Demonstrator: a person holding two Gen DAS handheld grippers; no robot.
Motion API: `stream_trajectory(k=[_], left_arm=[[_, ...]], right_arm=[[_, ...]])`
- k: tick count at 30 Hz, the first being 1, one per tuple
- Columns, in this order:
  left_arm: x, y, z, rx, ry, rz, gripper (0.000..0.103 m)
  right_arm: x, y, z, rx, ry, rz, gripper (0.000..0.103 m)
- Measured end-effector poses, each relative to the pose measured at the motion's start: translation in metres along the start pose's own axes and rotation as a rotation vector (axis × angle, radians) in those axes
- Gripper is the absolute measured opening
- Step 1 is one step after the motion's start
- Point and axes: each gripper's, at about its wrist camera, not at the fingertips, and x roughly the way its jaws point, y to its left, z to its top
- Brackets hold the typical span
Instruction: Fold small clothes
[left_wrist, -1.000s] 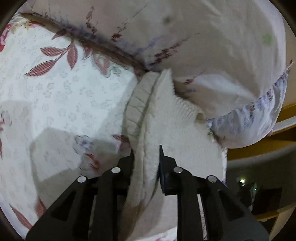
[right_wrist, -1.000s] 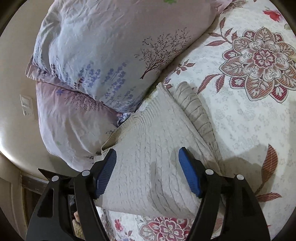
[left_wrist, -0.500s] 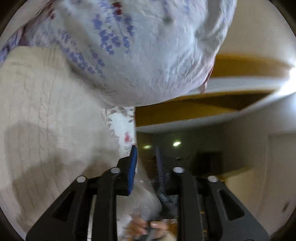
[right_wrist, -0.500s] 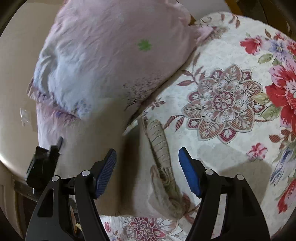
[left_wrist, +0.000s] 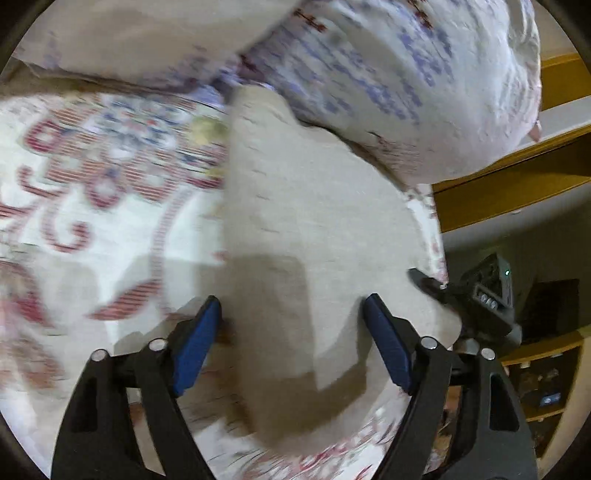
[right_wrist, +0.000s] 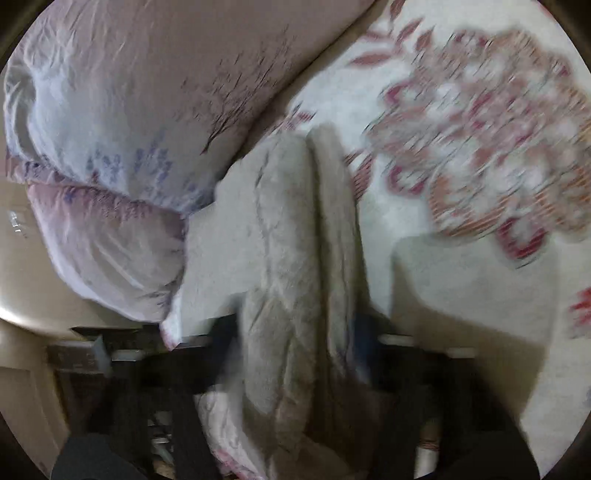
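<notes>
A cream knitted garment (left_wrist: 314, 229) lies on the floral bed sheet (left_wrist: 92, 221), its far end against the pillows. My left gripper (left_wrist: 291, 325) is open above its near part, blue pads apart, holding nothing. In the right wrist view the garment (right_wrist: 291, 280) appears bunched into thick ridges that run between my right gripper's fingers (right_wrist: 299, 354). That view is blurred, and the fingers stand close on either side of the fabric. The right gripper also shows at the right edge of the left wrist view (left_wrist: 476, 299).
Two lavender-print pillows (right_wrist: 147, 110) lie at the head of the bed, against the garment's far end. The bed's edge (left_wrist: 436, 236) is just right of the garment, with a wooden frame (left_wrist: 517, 184) and dark shelving (left_wrist: 546, 369) beyond. The floral sheet (right_wrist: 480, 166) extends to the right.
My left gripper has opened, let go of the garment's edge and swung back over it. My right gripper has closed in from wide open onto the bunched fabric.
</notes>
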Motion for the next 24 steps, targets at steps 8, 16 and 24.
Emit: stream_trajectory(k=[8, 16, 24], left_arm=[[-0.101, 0.028, -0.028, 0.19, -0.167, -0.084, 0.038], [-0.145, 0.067, -0.073, 0.212, -0.25, 0.278, 0.074], [-0.141, 0.042, -0.129, 0.226, -0.232, 0.378, 0.101]], right_arm=[[0.006, 0.091, -0.049, -0.353, 0.024, -0.009, 0.033], [0.029, 0.091, -0.045, -0.229, -0.04, -0.053, 0.043], [0.055, 0.087, -0.035, -0.179, -0.159, -0.262, 0.011]])
